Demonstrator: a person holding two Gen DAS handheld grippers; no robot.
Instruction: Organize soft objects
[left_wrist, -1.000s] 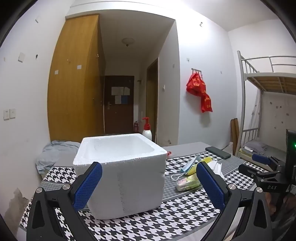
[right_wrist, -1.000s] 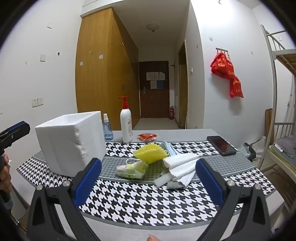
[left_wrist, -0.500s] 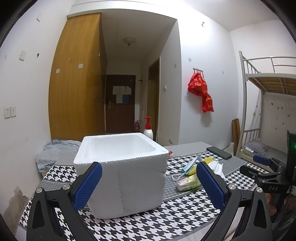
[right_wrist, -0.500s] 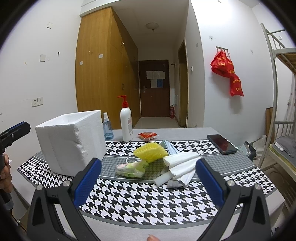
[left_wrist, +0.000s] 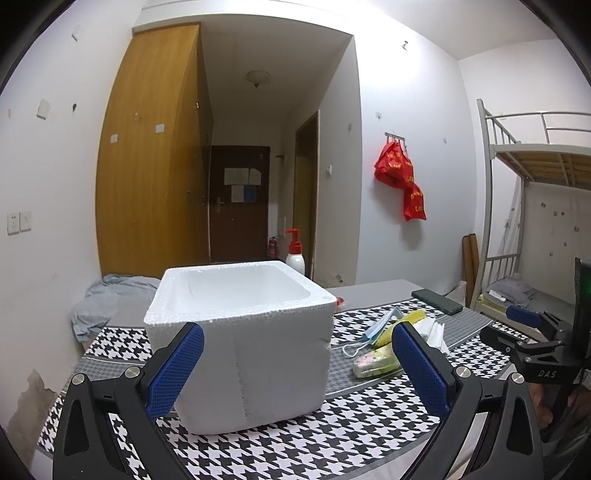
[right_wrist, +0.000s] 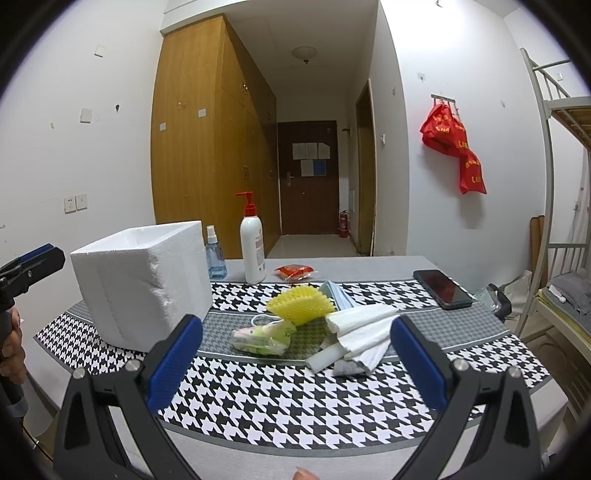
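Note:
A white foam box (left_wrist: 240, 332) stands open-topped on the houndstooth table; it also shows in the right wrist view (right_wrist: 140, 284). To its right lies a pile of soft items: a yellow foam net (right_wrist: 299, 304), a green tissue packet (right_wrist: 264, 336), white folded tissues (right_wrist: 362, 332), a blue face mask (right_wrist: 338, 293). The pile shows in the left wrist view (left_wrist: 376, 360). My left gripper (left_wrist: 295, 365) is open and empty, just in front of the box. My right gripper (right_wrist: 295, 360) is open and empty, in front of the pile.
A lotion pump bottle (right_wrist: 252, 247), a small blue spray bottle (right_wrist: 215, 258) and a red packet (right_wrist: 294, 272) stand behind the pile. A black phone (right_wrist: 441, 288) lies at the right. A grey-blue cloth (left_wrist: 110, 299) lies left of the box. A bunk bed (left_wrist: 535, 206) stands at the right.
Both views have shifted only slightly. Nothing on the table has moved and both grippers stay open.

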